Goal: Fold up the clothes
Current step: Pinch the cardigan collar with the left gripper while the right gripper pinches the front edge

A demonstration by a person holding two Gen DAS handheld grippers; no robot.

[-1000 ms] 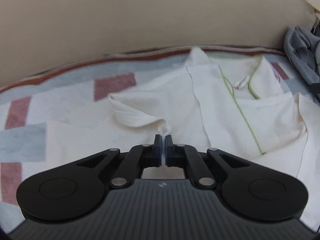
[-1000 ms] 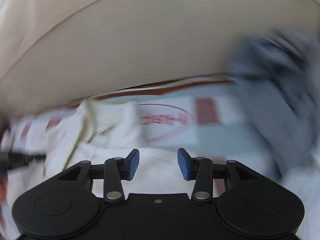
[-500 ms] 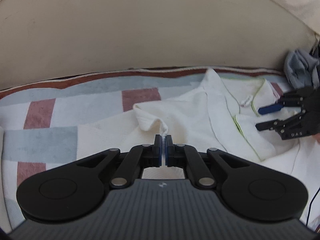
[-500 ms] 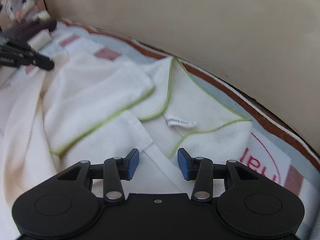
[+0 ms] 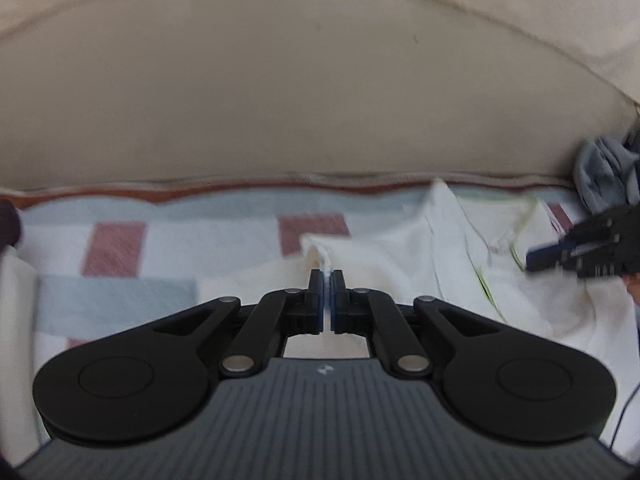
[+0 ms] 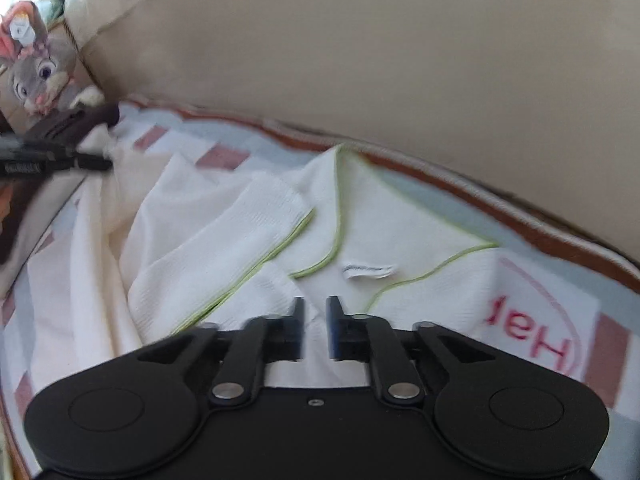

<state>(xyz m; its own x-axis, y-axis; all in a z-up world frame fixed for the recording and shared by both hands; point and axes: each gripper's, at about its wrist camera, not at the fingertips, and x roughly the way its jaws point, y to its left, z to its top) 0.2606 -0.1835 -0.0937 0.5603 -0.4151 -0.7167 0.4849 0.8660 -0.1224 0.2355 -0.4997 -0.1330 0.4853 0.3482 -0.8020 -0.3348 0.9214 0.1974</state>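
A white garment with green piping [image 6: 240,232] lies spread on a checked blanket [image 5: 220,232]; its neck label [image 6: 368,271] faces up. My left gripper [image 5: 327,276] is shut on the end of a sleeve [image 5: 320,250], lifted a little off the blanket. It also shows in the right wrist view as the left gripper [image 6: 102,162] at the far left, pulling the cloth taut. My right gripper [image 6: 316,304] hovers low over the garment just below the collar. Its jaws are closing, with white cloth showing in the narrow gap and no pad visibly pressing. The right gripper [image 5: 540,258] appears at the left view's right edge.
A beige sofa back [image 5: 320,100] rises behind the blanket. Grey clothes [image 5: 604,176] are heaped at the far right. A plush rabbit [image 6: 36,72] sits in the left corner beside a dark cloth [image 6: 80,120]. A red logo [image 6: 532,332] marks the blanket's right part.
The left gripper has drawn the sleeve up and to the left. The right gripper swung from the grey pile onto the white garment's collar area, and its jaws have narrowed.
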